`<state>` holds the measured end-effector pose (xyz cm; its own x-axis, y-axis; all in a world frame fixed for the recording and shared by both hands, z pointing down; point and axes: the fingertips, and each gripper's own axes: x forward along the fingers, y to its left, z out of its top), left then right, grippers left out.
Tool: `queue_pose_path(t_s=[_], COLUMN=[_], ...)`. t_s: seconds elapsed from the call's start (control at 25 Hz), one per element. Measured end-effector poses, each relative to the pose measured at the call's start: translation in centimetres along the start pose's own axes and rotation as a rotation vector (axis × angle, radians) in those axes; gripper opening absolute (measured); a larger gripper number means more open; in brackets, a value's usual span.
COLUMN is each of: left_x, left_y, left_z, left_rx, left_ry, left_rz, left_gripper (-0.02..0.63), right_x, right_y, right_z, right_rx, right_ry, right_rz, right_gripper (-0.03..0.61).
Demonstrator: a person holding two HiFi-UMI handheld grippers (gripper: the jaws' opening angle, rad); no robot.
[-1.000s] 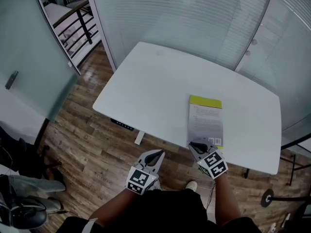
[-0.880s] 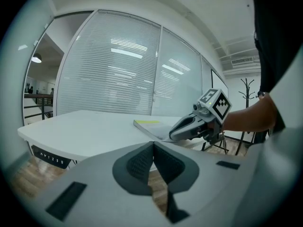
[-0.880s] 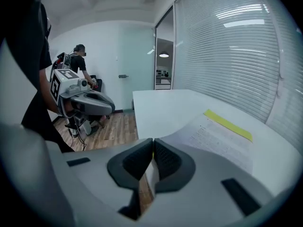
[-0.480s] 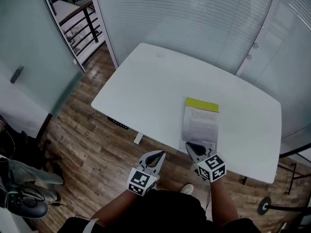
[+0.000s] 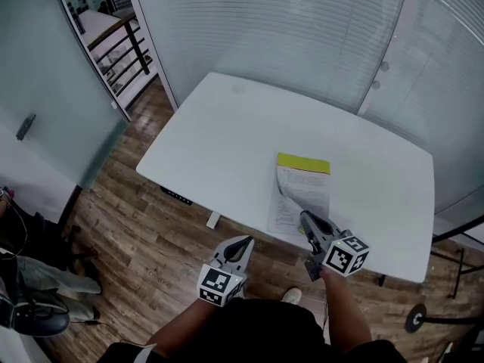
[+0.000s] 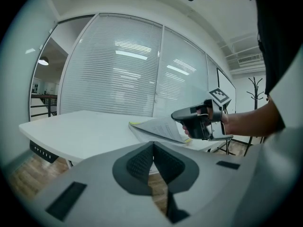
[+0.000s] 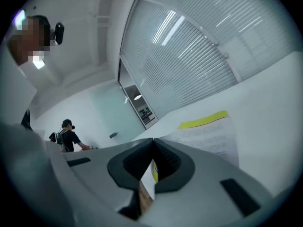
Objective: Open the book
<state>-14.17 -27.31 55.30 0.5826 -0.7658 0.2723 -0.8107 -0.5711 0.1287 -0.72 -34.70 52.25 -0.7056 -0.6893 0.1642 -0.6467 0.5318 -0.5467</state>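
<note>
White table (image 5: 219,127) carries the book (image 5: 306,187) near its front edge; right gripper (image 5: 305,218) clamps the lifted cover (image 5: 287,203), left gripper (image 5: 245,241) closed, empty.

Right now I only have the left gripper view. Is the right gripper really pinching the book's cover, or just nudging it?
Observer: Pinching. In the right gripper view the right gripper has its fingers shut on the cover, at its near edge.
Operator: Is everything lifted?
Observer: No. The head view shows only the cover raised; a printed page of the book lies exposed beneath, on the white table.
Operator: And my other one?
Observer: The left gripper hangs short of the table's front edge, over the wood floor, touching nothing.
</note>
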Motion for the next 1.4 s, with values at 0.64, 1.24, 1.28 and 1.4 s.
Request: queue_pose_path(t_s=[0.64, 1.24, 1.28, 1.4], left_x=[2.8, 4.9, 4.9, 4.8], left_y=[-2.1, -6.2, -6.3, -6.6], left_z=[0.0, -0.4, -0.5, -0.1], left_rx=[-0.001, 0.038, 0.036, 0.035], left_ry=[0.023, 0.053, 0.056, 0.040], left_rz=[-0.047, -0.138, -0.140, -0.143], left_gripper=[0.011, 0.011, 0.011, 0.011], right_x=[-11.4, -21.8, -21.8, -21.8], right_y=[-8.3, -16.8, -17.0, -17.1], right_z=[5.7, -0.4, -0.8, -1.4], right_rx=[0.397, 0.828, 0.857, 0.908], right_ry=[-0.496, -0.760, -0.764, -0.763], right_rz=[-0.162, -0.513, -0.520, -0.533], right_gripper=[0.009, 0.014, 0.015, 0.014])
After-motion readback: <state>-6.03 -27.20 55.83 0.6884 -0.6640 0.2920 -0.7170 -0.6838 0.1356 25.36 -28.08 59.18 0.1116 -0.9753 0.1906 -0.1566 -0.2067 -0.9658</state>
